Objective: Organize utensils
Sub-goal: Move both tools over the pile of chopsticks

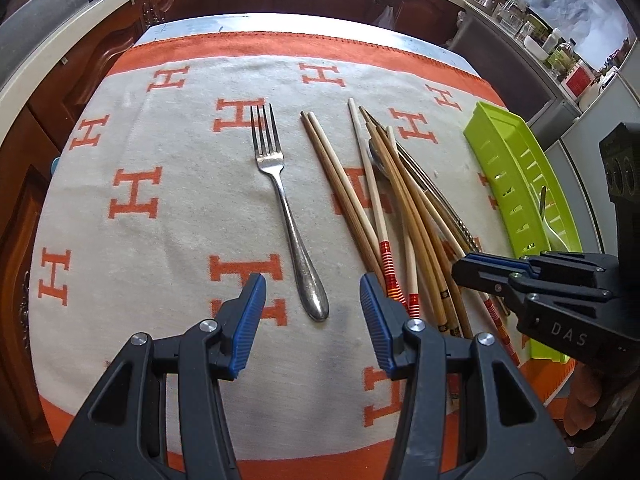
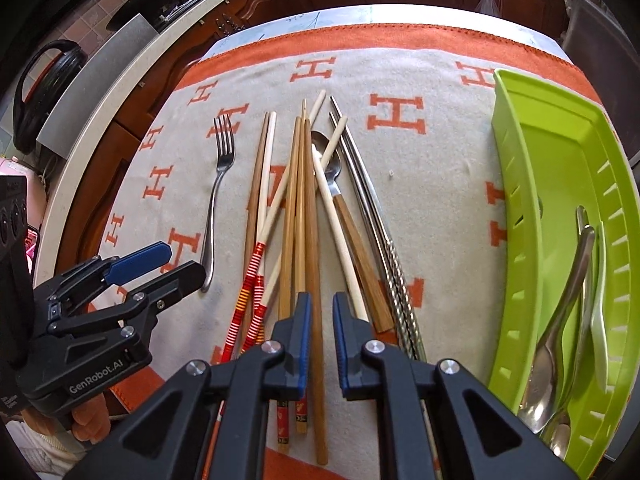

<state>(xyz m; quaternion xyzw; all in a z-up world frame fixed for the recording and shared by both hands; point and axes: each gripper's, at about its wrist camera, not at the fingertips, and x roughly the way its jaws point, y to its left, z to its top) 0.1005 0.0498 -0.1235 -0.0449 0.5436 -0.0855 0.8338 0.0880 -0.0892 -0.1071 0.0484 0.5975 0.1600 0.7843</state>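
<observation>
A silver fork (image 1: 276,184) lies on the H-patterned cloth. Its handle end sits between the fingertips of my left gripper (image 1: 314,300), which stands open just above it without touching. To the right lies a loose pile of wooden chopsticks (image 2: 296,200), a wooden-handled spoon (image 2: 332,168) and a pair of metal chopsticks (image 2: 372,208). My right gripper (image 2: 322,320) hovers over the pile's near ends, its jaws narrow. One brown chopstick (image 2: 316,264) runs through the gap, with cloth showing beside it. The left gripper (image 2: 176,262) also shows there, by the fork (image 2: 218,184).
A lime-green slotted tray (image 2: 520,184) stands at the right edge of the cloth and holds several spoons (image 2: 560,320). The cloth (image 1: 180,208) covers a small table with dark wooden cabinets (image 1: 100,64) beyond. A person's fingers (image 1: 584,400) hold the right gripper's (image 1: 480,276) body.
</observation>
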